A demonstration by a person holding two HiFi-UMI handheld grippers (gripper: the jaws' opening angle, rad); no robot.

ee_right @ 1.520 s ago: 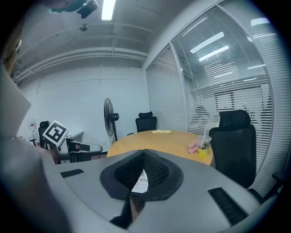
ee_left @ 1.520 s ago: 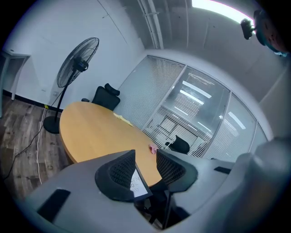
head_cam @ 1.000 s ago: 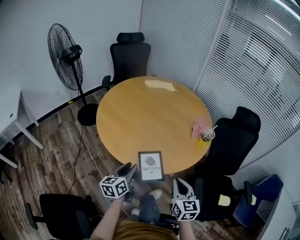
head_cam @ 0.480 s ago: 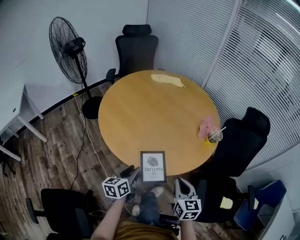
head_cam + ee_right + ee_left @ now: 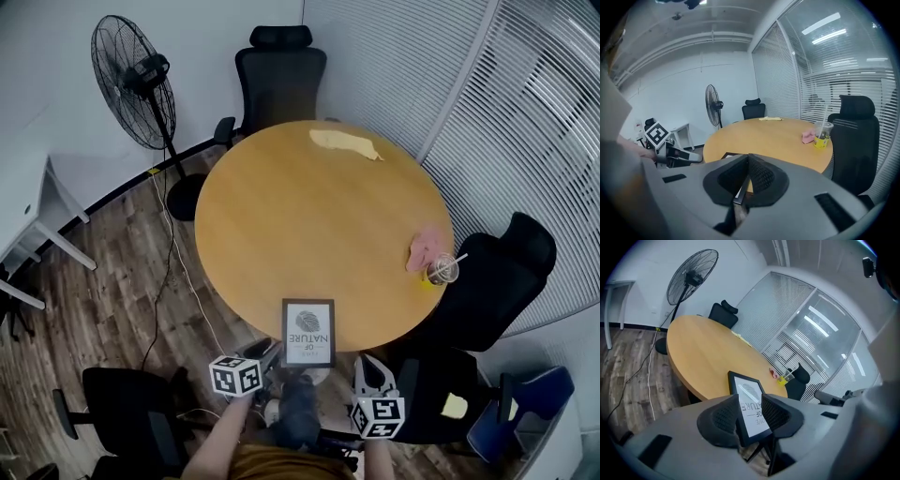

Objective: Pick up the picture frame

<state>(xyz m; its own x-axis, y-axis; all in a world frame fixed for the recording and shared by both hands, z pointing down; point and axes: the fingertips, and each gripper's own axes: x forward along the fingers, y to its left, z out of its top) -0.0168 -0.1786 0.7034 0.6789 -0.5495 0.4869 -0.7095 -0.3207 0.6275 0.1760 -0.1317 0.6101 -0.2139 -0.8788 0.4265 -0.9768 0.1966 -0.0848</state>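
The picture frame [image 5: 307, 332], black-edged with a white print, lies flat at the near edge of the round wooden table [image 5: 309, 216], its near end past the rim. My left gripper [image 5: 265, 354] is open just off the frame's near left corner. In the left gripper view the frame [image 5: 749, 404] shows in the gap between the jaws of this gripper [image 5: 750, 397]; contact is unclear. My right gripper [image 5: 368, 364] hangs a little right of the frame and apart from it. Its jaws [image 5: 748, 157] stand almost together, and a frame corner [image 5: 727, 154] shows to their left.
A plastic cup with a straw [image 5: 441, 270] and a pink cloth [image 5: 424, 251] sit at the table's right edge, a yellow cloth [image 5: 345, 143] at its far side. Black office chairs [image 5: 279, 75] [image 5: 497, 272] [image 5: 131, 412] ring the table. A floor fan [image 5: 131, 84] stands left.
The head view has closed in on the table. Both grippers have sunk and stay close by the frame's near end. The frame keeps its place at the table's edge.
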